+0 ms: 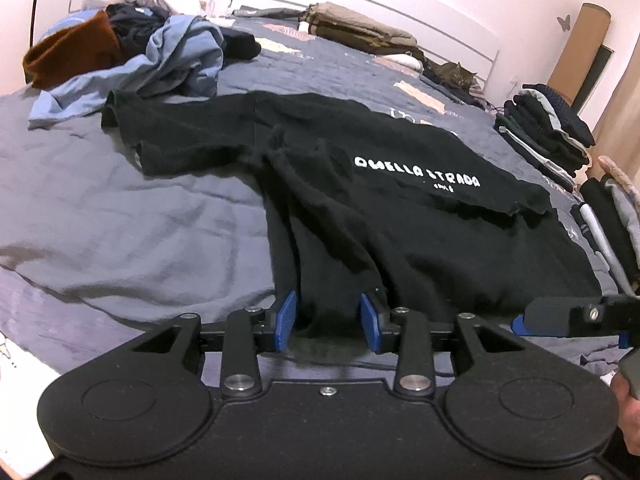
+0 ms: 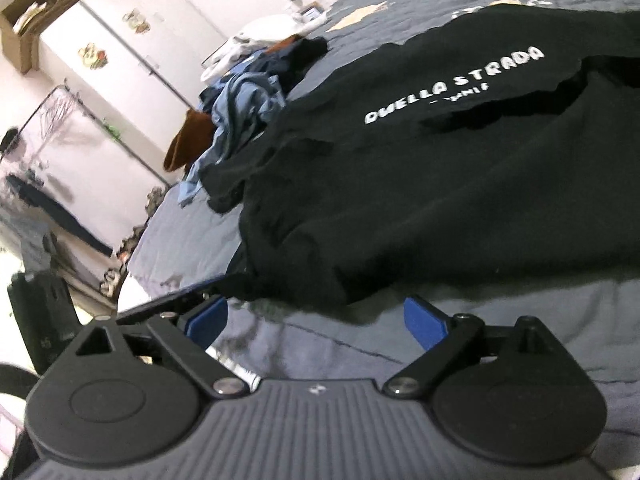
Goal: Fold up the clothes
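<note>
Here left gripper [image 1: 330,320] pinches black shirt [image 1: 400,220]; right gripper [image 2: 316,316] agape.

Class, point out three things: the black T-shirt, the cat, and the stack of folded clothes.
black T-shirt [image 1: 400,208]: left wrist view, on its chest below the lettering.
cat [image 1: 456,73]: left wrist view, on its head.
stack of folded clothes [image 1: 540,132]: left wrist view, on its side.

Black shirt [image 2: 460,184] runs off the right edge; small print under its lettering unreadable

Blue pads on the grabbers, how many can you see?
4. Two on the left gripper, squeezing the black shirt's hem. Two on the right gripper, spread wide over the grey bedsheet with nothing between them.
</note>
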Tool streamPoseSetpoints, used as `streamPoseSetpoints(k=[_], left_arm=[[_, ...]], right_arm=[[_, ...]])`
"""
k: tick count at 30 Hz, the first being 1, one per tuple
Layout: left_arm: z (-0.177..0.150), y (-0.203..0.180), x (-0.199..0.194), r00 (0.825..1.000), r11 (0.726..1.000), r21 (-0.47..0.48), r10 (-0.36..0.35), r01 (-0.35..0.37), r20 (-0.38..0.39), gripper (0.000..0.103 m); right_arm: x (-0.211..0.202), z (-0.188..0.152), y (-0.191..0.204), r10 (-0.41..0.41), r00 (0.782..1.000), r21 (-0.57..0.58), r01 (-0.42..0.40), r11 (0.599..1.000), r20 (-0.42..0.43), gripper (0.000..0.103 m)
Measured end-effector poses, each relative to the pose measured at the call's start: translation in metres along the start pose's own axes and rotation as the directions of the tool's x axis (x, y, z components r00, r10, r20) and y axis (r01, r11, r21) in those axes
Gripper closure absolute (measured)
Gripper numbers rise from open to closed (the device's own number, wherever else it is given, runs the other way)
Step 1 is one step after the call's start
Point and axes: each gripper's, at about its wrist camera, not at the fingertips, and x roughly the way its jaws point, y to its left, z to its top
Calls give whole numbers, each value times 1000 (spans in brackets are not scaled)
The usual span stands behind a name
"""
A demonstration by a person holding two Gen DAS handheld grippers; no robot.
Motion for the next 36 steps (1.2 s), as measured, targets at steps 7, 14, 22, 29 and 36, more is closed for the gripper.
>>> streamPoseSetpoints(k=[7, 14, 22, 29, 36], left_arm=[[-2, 9, 11, 998, 1000, -19, -23, 22, -52, 89], [12, 26, -16, 998, 998, -36, -61, 61, -6, 96], [14, 29, -38, 997, 997, 54, -50, 53, -54, 95], [-1, 31, -41, 994, 999, -15, -31, 30, -101, 45], [-20, 44, -29, 993, 902, -417, -114, 111, 18, 45]], right_arm=[[4, 3, -14, -1, 1000, 68, 1, 998, 12, 8], [3, 4, -14, 18, 1000, 68, -19, 998, 8, 8], [-1, 6, -18, 34, 999, 89, -35, 995, 20, 8], [0, 4, -20, 33, 999, 93, -35, 995, 13, 8], [7, 1, -19, 25, 1000, 107, -26, 994, 11, 8]])
